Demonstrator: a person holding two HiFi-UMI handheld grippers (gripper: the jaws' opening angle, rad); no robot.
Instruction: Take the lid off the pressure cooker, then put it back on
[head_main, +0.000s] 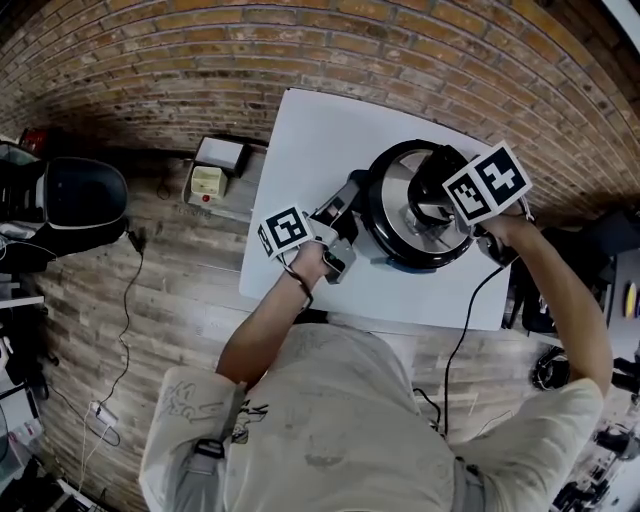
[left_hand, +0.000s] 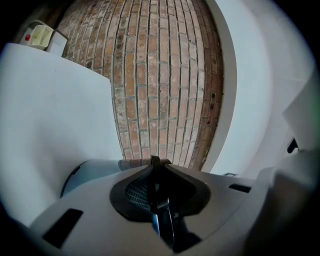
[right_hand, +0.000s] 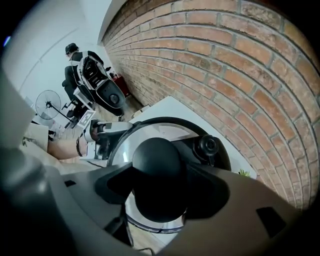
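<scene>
The pressure cooker (head_main: 400, 245) stands on the white table (head_main: 320, 130) with its steel lid (right_hand: 145, 132) on top. My right gripper (head_main: 432, 200) points down over the lid, and its jaws are shut on the lid's round black knob (right_hand: 160, 172). A black valve (right_hand: 207, 145) sits on the lid beyond the knob. My left gripper (head_main: 352, 200) reaches in level from the left. It is shut on a thin black handle (left_hand: 156, 187) at the cooker's side, next to the steel cooker wall (left_hand: 95, 167). The right gripper view also shows the left gripper (right_hand: 107, 131).
A small white box with a red button (head_main: 210, 180) lies on the floor left of the table. A black machine (head_main: 70, 195) stands farther left. Cables run over the wooden floor (head_main: 125, 330). A brick wall (left_hand: 160, 75) rises behind the table.
</scene>
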